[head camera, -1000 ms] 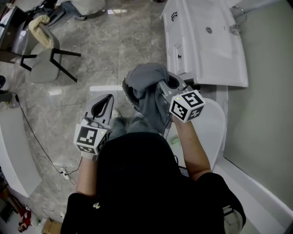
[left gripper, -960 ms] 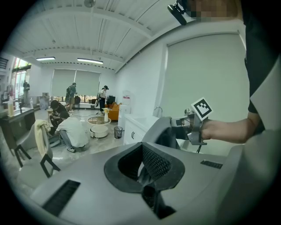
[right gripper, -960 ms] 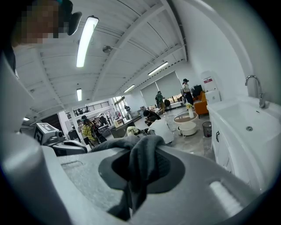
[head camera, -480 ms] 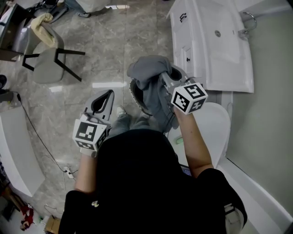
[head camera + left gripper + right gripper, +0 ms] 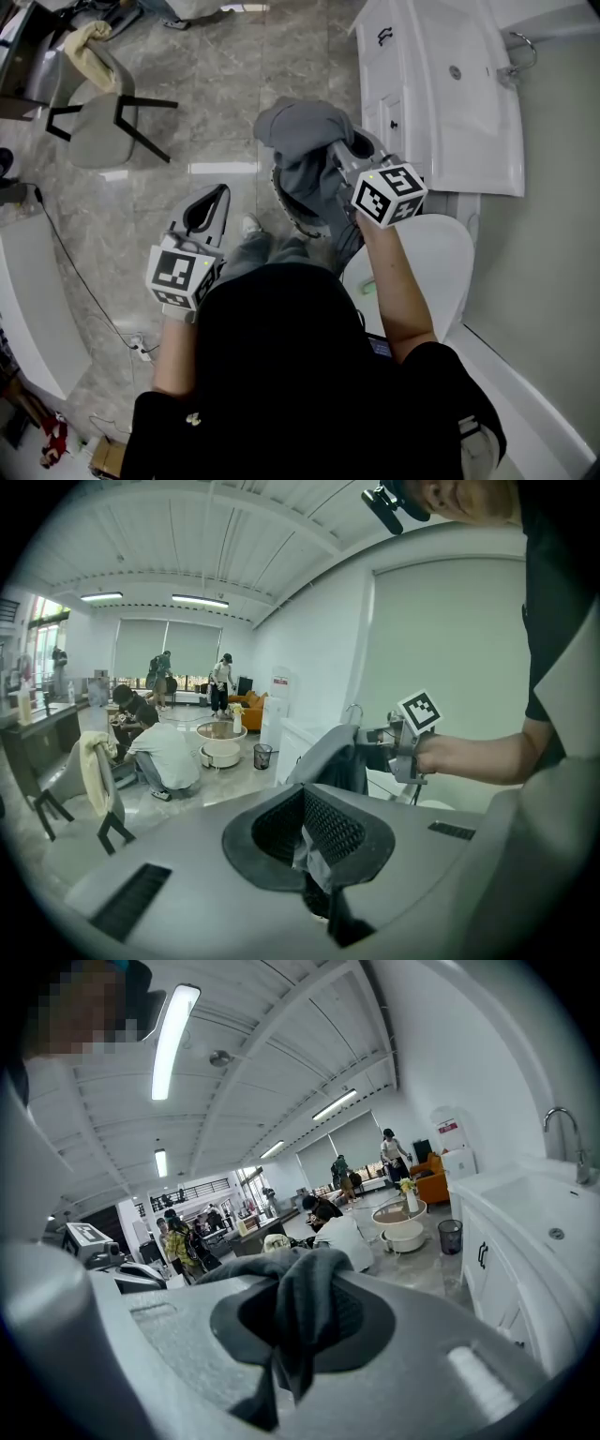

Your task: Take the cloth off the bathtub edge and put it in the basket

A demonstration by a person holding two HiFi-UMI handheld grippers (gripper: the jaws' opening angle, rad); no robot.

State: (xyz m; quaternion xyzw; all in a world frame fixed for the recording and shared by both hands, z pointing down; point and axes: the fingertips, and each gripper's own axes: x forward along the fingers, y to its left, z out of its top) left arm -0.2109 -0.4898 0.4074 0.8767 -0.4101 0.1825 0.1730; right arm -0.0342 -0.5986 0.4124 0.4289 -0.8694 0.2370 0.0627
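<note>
Crumpled grey cloth (image 5: 302, 141) hangs long-axis down over the basket (image 5: 281, 197) at the person's 12 o'clock. The right hand-held gripper (image 5: 339, 157) is clamped on it. The left hand-held gripper (image 5: 220, 195) is closed and empty.

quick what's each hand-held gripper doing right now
Left hand-held gripper: closed, holding nothing.
Right hand-held gripper: closed on the grey cloth.
</note>
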